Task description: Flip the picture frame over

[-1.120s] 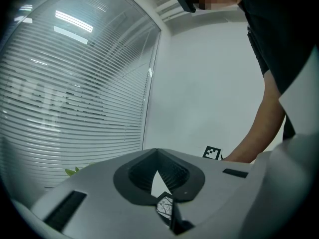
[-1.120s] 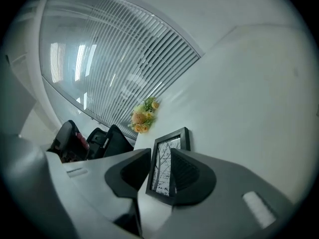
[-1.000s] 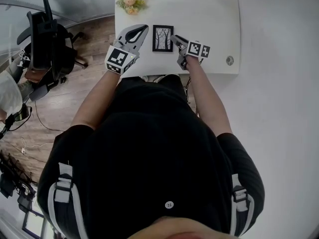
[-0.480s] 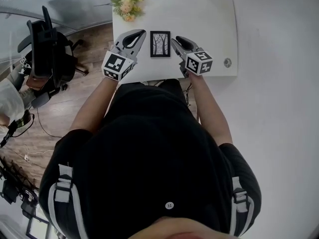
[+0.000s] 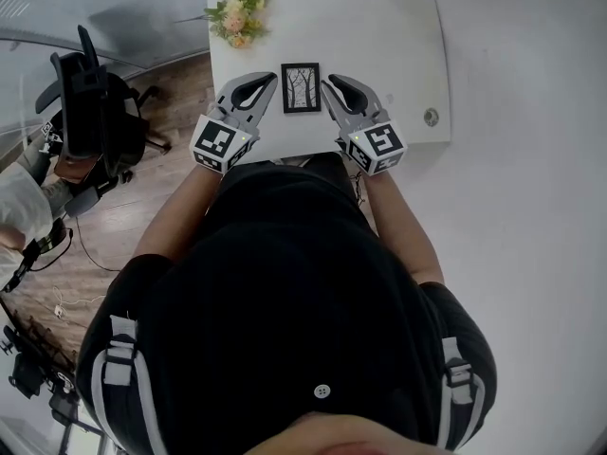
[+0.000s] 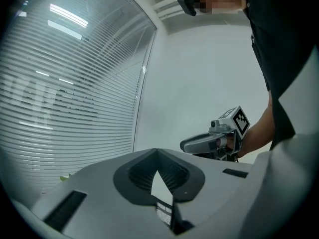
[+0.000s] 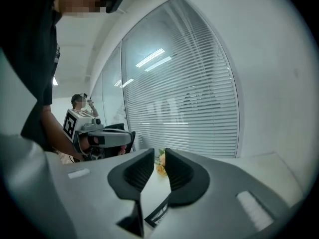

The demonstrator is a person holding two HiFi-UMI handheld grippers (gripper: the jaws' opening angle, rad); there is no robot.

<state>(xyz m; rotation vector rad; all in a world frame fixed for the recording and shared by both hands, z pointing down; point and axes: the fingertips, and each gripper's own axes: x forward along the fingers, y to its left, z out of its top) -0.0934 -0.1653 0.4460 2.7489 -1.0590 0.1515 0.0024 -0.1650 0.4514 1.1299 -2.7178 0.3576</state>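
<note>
The picture frame (image 5: 301,87) is lying flat with its tree print facing up, and neither gripper is touching it. The left gripper (image 5: 266,80) is hovering just left of the frame, its tips pressed together on nothing. The right gripper (image 5: 328,86) is hovering just right of it. Its jaws have just been closing, a narrow gap is showing, and nothing is between them.

If the flip is yet to come, I judge it is calling for a low approach to one long edge of the frame. The right jaws should pinch the rim and roll it slowly while the left gripper blocks the far edge against skidding.

Beneath the frame, the white table (image 5: 389,36) is looking smooth. Flowers (image 5: 236,13) are standing beyond the frame to its left. Further left of the frame, an office chair (image 5: 87,93) is sitting on a wooden floor (image 5: 114,216).
</note>
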